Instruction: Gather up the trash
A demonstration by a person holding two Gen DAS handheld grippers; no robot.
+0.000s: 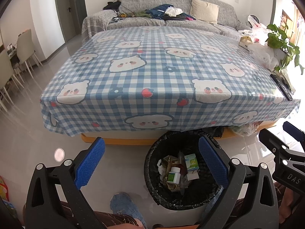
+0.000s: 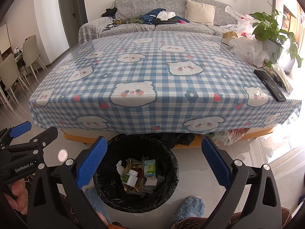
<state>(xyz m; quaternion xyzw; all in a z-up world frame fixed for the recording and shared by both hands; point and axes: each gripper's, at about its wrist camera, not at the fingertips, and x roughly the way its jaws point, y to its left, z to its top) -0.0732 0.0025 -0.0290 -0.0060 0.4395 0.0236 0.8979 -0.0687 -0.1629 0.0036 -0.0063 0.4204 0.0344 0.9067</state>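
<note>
The left gripper (image 1: 151,161) is shown with its jaws spread wide and nothing held between them; the right gripper (image 2: 154,161) is likewise spread and empty. Both are held above a trash bin (image 2: 103,196) lined with a black bag, which stands on the floor just in front of the table's near edge. Inside the bin, a white bottle (image 2: 130,176) with a green label, a small green-and-white carton (image 2: 149,168), gold foil wrappers (image 2: 131,165) and crumpled white paper (image 2: 119,167) are seen lying together. Blue slippers (image 2: 188,209) are visible beside the bin. The table is covered by a blue checked cloth (image 2: 152,72) printed with bears. At the table's right edge, a black remote (image 2: 270,85) is seen near the front corner, with plastic bags (image 2: 247,51) and a potted plant (image 2: 270,28) farther back. A grey sofa (image 2: 152,2) strewn with clothes is shown beyond the table's far edge.
</note>
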